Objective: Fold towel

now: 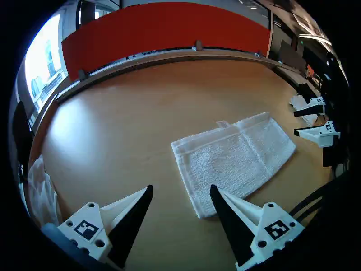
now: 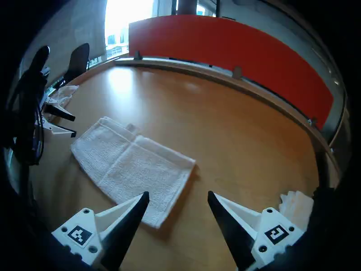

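We see the left claw (image 1: 180, 187) wide open with nothing between its fingers. Its right finger tip stands over the near edge of the towel (image 1: 234, 156), and we cannot tell whether it touches the cloth. The right claw (image 2: 178, 193) is also spread wide and holds nothing. Its left finger tip overlaps the towel's near edge by one corner, and again we cannot tell if there is contact.

The towel lies flat on the wooden bench (image 1: 135, 113) as a white folded rectangle, between the two claws. In the left gripper view the right claw shows at the far right edge, just beyond the towel. A red panel (image 1: 167, 27) runs along the far rim of the bench.
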Demonstrator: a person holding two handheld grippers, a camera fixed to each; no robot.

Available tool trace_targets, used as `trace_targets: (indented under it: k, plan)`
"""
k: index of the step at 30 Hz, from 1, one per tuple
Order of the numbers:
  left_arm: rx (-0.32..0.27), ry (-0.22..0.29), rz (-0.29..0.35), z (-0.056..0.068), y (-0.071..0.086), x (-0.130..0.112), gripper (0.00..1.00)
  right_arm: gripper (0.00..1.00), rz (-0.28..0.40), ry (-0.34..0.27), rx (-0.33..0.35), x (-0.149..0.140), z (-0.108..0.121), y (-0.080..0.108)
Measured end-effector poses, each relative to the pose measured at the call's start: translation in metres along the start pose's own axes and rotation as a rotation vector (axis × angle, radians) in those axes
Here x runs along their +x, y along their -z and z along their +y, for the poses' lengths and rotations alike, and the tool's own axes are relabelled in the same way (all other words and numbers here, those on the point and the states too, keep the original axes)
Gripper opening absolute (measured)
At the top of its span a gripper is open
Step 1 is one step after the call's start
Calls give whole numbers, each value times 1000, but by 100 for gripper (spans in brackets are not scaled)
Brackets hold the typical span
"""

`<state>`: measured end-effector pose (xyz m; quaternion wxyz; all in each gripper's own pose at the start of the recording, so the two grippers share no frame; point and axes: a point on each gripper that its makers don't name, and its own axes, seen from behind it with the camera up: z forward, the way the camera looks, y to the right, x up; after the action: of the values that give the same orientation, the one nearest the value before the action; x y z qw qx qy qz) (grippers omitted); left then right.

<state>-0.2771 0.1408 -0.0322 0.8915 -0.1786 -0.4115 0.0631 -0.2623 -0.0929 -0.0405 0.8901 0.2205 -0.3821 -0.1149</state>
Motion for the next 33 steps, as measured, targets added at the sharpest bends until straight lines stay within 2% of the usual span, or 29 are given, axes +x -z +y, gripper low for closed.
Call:
trace_targets:
  k: [12,33]
  plan:
    - [4,35,7,3,10,-8,93,100,4,-3,2,-3,-6,9]
    - [57,117,20,-4,27,-23,93,100,-10,50,48,-11,-10,11]
